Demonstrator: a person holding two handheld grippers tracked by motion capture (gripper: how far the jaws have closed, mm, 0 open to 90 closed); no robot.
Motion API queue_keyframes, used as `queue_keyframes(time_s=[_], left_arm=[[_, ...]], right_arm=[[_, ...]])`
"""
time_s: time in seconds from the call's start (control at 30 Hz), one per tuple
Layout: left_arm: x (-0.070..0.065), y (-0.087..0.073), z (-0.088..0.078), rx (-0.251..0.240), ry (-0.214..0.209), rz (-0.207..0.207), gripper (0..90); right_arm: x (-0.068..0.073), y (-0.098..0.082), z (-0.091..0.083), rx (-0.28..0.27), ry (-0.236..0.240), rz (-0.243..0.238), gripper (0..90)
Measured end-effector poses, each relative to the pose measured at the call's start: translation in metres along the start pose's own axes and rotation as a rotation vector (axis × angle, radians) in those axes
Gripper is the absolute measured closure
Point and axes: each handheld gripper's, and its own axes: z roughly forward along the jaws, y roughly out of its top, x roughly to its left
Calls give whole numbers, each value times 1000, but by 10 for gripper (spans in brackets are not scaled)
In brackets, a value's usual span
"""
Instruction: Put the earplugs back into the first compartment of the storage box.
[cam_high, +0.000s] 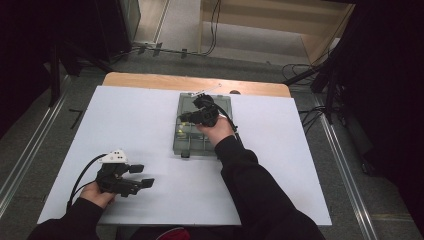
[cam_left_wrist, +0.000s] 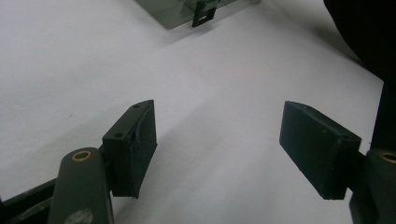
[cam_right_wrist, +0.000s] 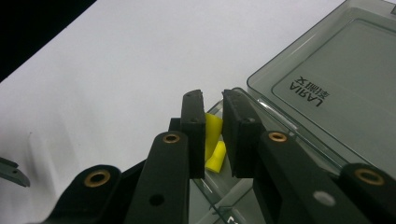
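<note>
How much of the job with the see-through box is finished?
Done: the box's lid already lies open. In hand: the right tool hangs over the box, its jaws a narrow gap apart above yellow pieces, seemingly gripping none. The left tool waits open over the white table. The picking seems barely begun.

So there's a white tabletop (cam_high: 140, 120) with a smoky clear compartment box (cam_high: 186, 145) sitting out past the middle, lid (cam_high: 225, 102) flipped open toward the far edge, and you can just make out some small yellow bits (cam_high: 180, 131) in one of the left compartments. The right tongs (cam_high: 184, 118) are over the box, pointing left, right above those yellow bits. The left tongs (cam_high: 141, 176) sit way off near the front left corner, jaws spread apart with nothing between them.
</note>
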Motion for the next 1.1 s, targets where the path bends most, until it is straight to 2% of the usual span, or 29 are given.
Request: queue_keyframes(time_s=[0.1,0.2,0.3,0.47,0.67,0.8,0.97,1.1], left_arm=[[-1,0,0,-4,0,-2,274],[-1,0,-1,1,1,1,274],[-1,0,-1,1,-1,-3,274],[-1,2,0,-8,0,-2,274],[0,6,2,-17,-3,0,274],[1,10,4,-24,-46,-28,209],[0,18,11,-24,28,-51,209],[-2,23,15,-27,38,-60,209]], right_arm=[[0,-1,4,10,-8,-21,754],[0,-3,8,17,-10,-27,658],[-2,-3,6,15,-16,-37,629],[-4,-4,-4,-14,-8,-44,572],[-6,-6,-19,-73,-2,-63,449],[-8,-9,-26,-88,16,-56,360],[-9,-13,-32,-88,9,-66,336],[-12,-17,-37,-90,4,-61,329]])
